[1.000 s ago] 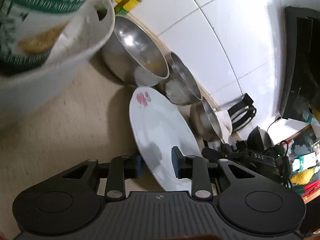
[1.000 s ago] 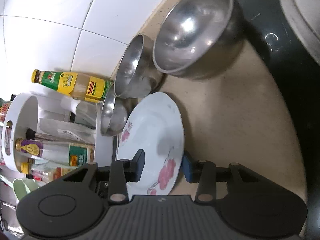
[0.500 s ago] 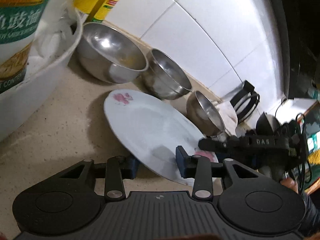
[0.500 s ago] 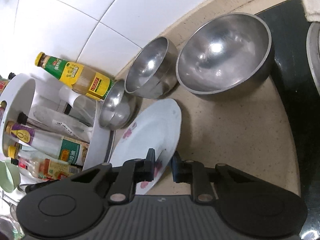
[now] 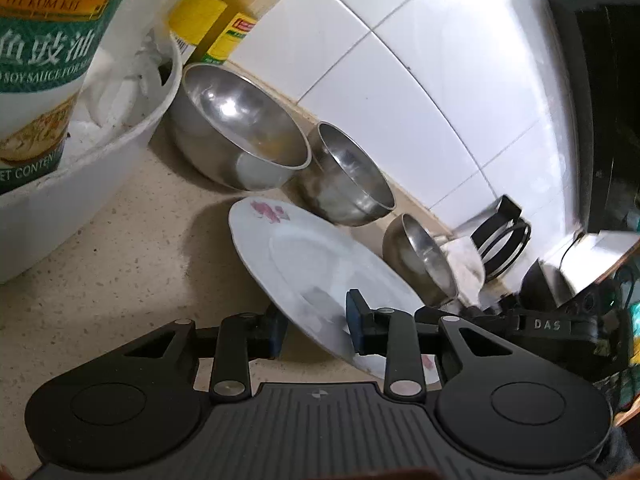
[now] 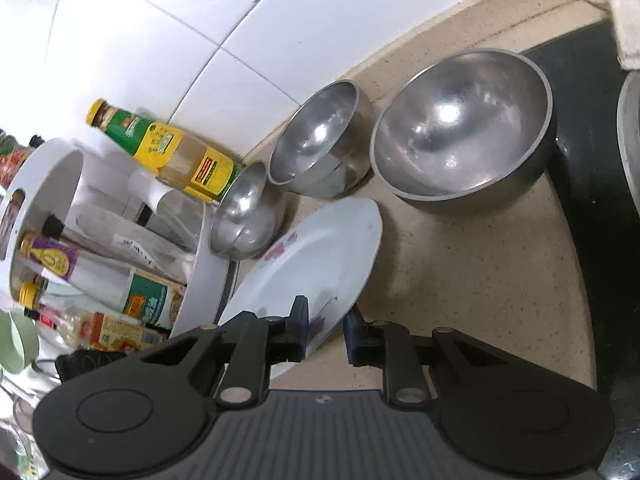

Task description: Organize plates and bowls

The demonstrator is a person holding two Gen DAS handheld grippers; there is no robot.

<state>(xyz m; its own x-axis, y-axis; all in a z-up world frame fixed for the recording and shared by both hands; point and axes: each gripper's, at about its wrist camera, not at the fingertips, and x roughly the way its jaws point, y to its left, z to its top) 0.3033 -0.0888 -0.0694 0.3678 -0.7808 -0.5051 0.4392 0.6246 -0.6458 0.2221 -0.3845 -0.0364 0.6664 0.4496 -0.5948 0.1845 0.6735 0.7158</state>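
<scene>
White plate tilted above speckled surface; left gripper and right gripper fingers each clamped on opposite rim edges.

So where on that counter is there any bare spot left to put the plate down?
The open patch is the beige counter in front of the large steel bowl, between the tilted plate and the black stovetop. Along the tiled wall it is crowded: three steel bowls sit in a row, with the white bottle rack hard against the smallest.
</scene>
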